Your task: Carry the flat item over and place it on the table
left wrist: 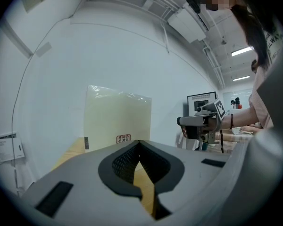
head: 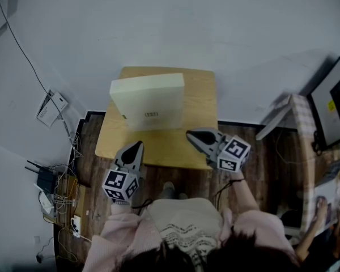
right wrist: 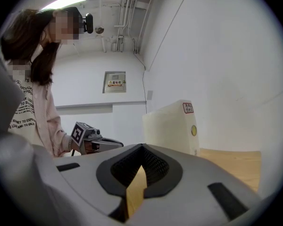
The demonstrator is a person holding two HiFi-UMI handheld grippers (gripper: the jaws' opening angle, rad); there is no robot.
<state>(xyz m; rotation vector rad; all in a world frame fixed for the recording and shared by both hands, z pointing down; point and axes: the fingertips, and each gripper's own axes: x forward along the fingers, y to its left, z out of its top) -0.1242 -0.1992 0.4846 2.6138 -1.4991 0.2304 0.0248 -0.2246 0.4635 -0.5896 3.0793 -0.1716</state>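
The flat item, a cream panel [head: 147, 102] wrapped in clear film, stands on edge on the small wooden table [head: 199, 152] and leans toward the wall. In the left gripper view the panel [left wrist: 117, 117] is straight ahead; the right gripper view shows the panel [right wrist: 172, 126] edge-on. My left gripper [head: 135, 147] hovers over the table's front left edge, jaws shut and empty. My right gripper [head: 191, 135] hovers over the front right part, near the panel's lower corner, also shut and empty. Each sees the other: the right gripper [left wrist: 200, 121] and the left gripper [right wrist: 92, 142].
A router with tangled cables [head: 45, 180] lies on the wood floor to the left. A paper sheet [head: 51, 107] is on the wall at left. At the right stand a monitor [head: 335, 100] and another table [head: 303, 146], with another person's hand [head: 322, 209].
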